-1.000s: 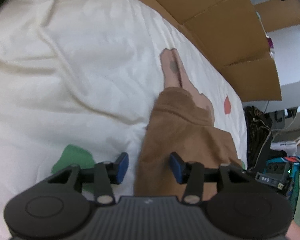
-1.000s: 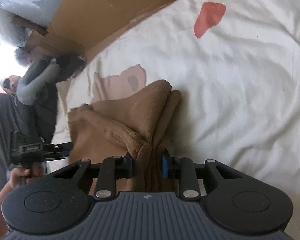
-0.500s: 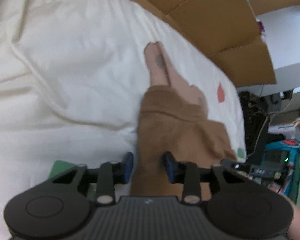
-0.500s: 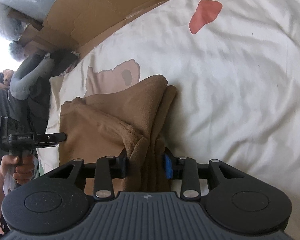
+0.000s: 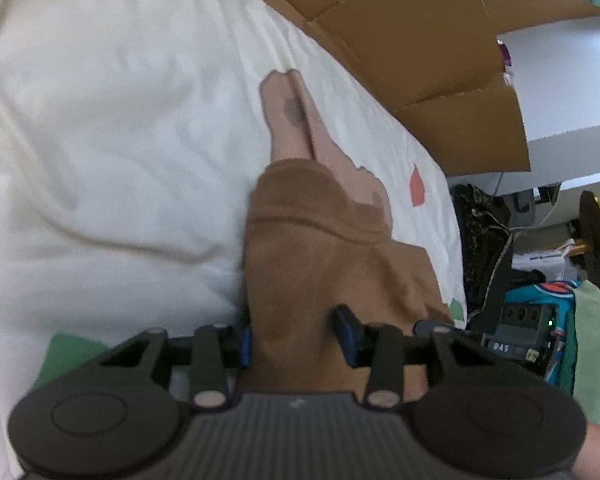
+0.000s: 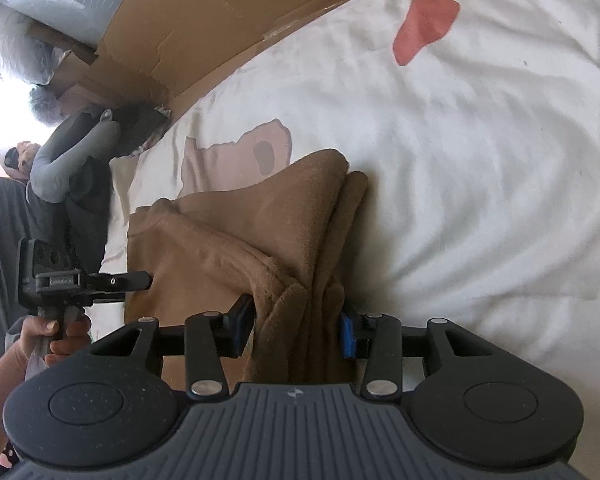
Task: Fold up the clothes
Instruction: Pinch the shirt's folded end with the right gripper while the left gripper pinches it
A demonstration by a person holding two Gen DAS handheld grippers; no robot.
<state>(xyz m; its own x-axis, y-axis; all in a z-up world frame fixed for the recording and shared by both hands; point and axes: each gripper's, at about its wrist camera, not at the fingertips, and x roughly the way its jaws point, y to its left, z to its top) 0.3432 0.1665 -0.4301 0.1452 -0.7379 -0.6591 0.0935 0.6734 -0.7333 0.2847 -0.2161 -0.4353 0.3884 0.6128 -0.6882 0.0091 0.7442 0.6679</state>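
A brown fleece garment (image 5: 320,264) lies folded on the white sheet (image 5: 120,140). My left gripper (image 5: 295,338) is low over its near end. The left pad sits at the cloth's edge and the right pad rests on top; the cloth between them is smooth, not pinched. In the right wrist view the garment (image 6: 228,240) shows a thick stacked fold on its right side. My right gripper (image 6: 294,330) straddles that fold. Its jaws are opening, with a small gap beside the left pad. The left gripper (image 6: 140,280) shows at the garment's far edge, held by a hand (image 6: 48,336).
The sheet (image 6: 480,160) bears printed patches: tan (image 5: 296,120), red (image 6: 424,28), green (image 5: 64,356). Cardboard panels (image 5: 420,40) line the far side of the bed. Bags and clutter (image 5: 540,320) crowd the bed's right edge. A grey neck pillow (image 6: 68,160) lies at the other end.
The right jaws have spread apart and no longer squeeze the stacked fold. The left jaws have narrowed a little and come down over the garment's near end.
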